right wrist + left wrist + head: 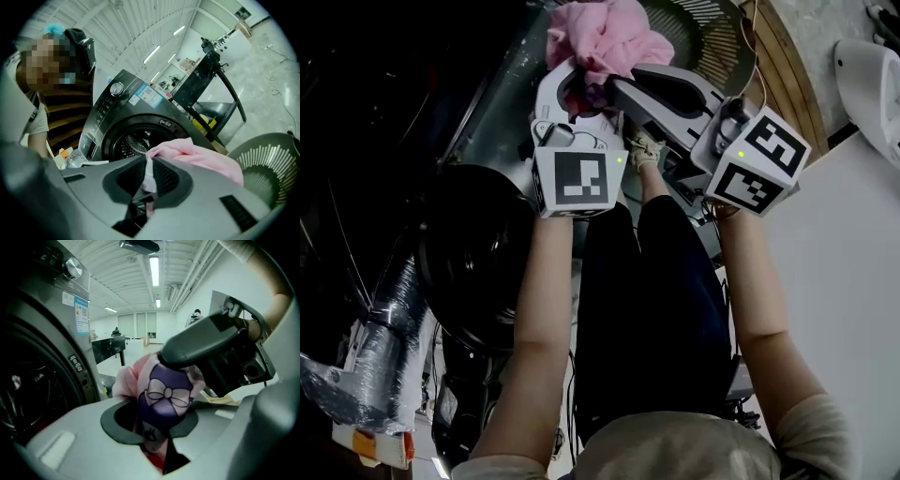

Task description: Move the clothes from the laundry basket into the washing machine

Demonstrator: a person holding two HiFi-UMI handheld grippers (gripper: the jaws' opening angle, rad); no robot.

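Pale floor (pixel 853 281) is seen at the right of the head view, and the dark washing machine (pixel 492 112) at the left. A pink garment (pixel 605 37) is held up beside the slatted laundry basket (pixel 703 28), clear of both basket and machine. It is gripped from below by the left gripper (pixel 577 89) and from the side by the right gripper (pixel 621 89).

In the left gripper view, a bright hall with ceiling lights is shown behind the washing machine (pixel 42 333). The left gripper (pixel 152 425) has its jaws clamped on the pink garment (pixel 166 394), where a purple patch with a bow is printed. The right gripper (pixel 206 343) is seen just above it.

In the right gripper view, the washing machine (pixel 126 117) is faced with its drum open. The jaws of the right gripper (pixel 147 180) are nearly together, pinched on a thin fold of the pink garment (pixel 197 157). The laundry basket (pixel 262 164) is seen at the right.
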